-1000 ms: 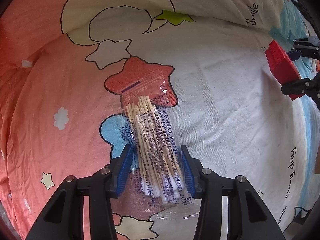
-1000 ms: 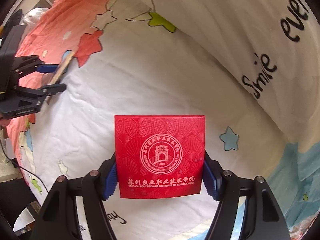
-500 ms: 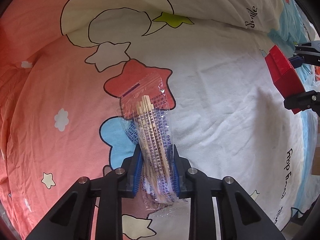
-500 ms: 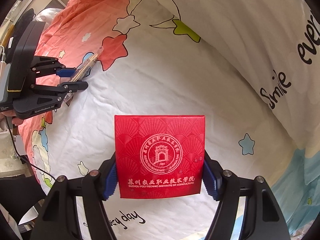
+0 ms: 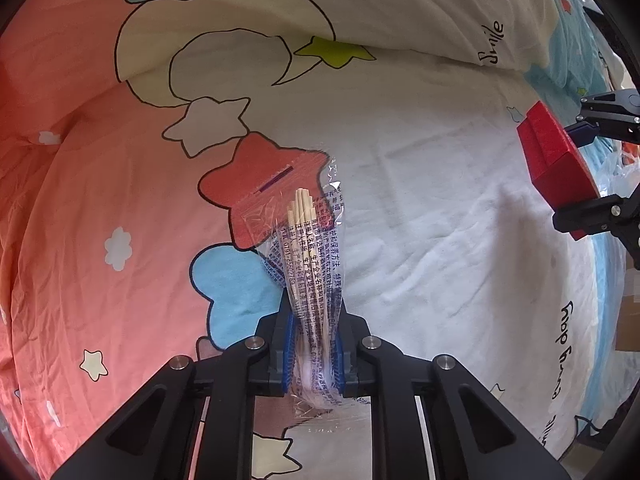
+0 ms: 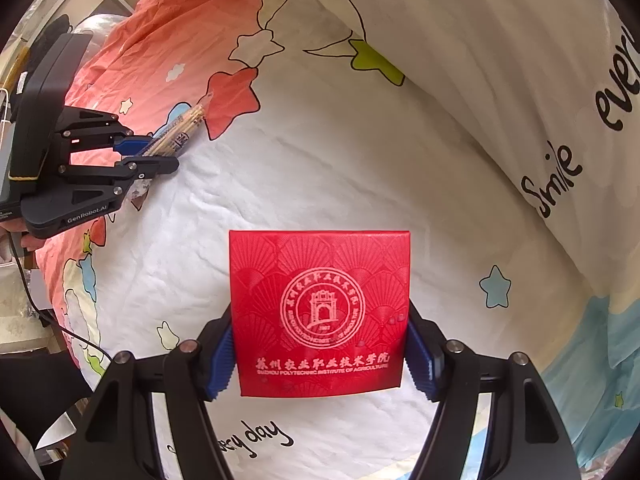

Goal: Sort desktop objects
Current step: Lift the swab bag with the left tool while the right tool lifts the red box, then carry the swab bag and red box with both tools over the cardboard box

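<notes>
A clear printed bag of cotton swabs (image 5: 312, 264) with wooden sticks stands between my left gripper's (image 5: 313, 350) blue pads, which are shut on its lower end; the bag is raised off the bedsheet (image 5: 420, 216). In the right wrist view the same bag of swabs (image 6: 182, 130) sticks out of the left gripper (image 6: 156, 154) at the far left. My right gripper (image 6: 320, 354) is shut on a flat red box (image 6: 320, 312) with a white crest and lettering, held above the sheet. That red box (image 5: 554, 164) shows at the right edge of the left wrist view.
A cartoon-print bedsheet (image 6: 360, 168) with stars, a moon and lettering covers the whole surface, with a raised fold along the back. A black cable (image 6: 36, 304) and room clutter lie beyond the bed's left edge. Crinkled plastic (image 5: 624, 172) lies at the far right.
My left gripper closed on the swab bag, squeezing it narrow, and lifted it from the sheet. My right gripper kept hold of the red box and shifted slightly.
</notes>
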{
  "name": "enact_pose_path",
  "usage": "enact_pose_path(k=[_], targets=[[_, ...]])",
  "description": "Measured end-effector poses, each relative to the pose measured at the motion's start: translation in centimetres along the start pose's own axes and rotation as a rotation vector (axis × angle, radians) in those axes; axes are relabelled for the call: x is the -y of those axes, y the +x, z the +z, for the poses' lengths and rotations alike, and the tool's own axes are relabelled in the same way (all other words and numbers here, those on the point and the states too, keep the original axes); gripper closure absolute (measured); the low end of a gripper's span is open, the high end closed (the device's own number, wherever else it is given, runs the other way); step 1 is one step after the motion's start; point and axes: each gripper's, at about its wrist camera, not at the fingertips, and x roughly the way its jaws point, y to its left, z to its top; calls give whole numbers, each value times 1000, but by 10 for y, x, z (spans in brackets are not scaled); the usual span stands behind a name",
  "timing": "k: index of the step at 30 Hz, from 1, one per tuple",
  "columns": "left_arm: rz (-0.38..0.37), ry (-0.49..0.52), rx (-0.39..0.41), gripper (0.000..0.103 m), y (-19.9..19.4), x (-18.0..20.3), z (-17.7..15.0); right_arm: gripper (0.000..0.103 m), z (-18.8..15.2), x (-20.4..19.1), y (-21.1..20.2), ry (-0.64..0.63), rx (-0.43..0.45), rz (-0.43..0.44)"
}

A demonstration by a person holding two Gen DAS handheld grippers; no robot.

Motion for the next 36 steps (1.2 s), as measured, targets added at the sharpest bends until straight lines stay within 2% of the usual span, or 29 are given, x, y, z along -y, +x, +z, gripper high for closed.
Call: enact_pose_path(k=[9, 17, 20, 23, 27, 33, 36], targets=[[-89, -9, 29, 90, -8, 2, 5, 36, -6, -20, -15, -14, 1, 4], [-111, 12, 34, 90, -15, 2, 14, 36, -14, -31, -28, -22, 6, 5], [-121, 18, 32, 90, -19, 35, 37, 36, -14, -37, -32, -26, 12, 7], [-127, 30, 31, 90, -20, 39, 39, 36, -17, -42, -35, -32, 17, 12], [-131, 54, 27, 90, -46, 69, 24, 36, -23, -45, -43, -23, 29, 22], [-145, 107, 37, 90, -79, 85, 5, 36, -40, -46, -67, 26, 68, 41], [-146, 135, 50, 90, -97, 92, 0, 36, -54, -51, -80, 34, 80, 23]])
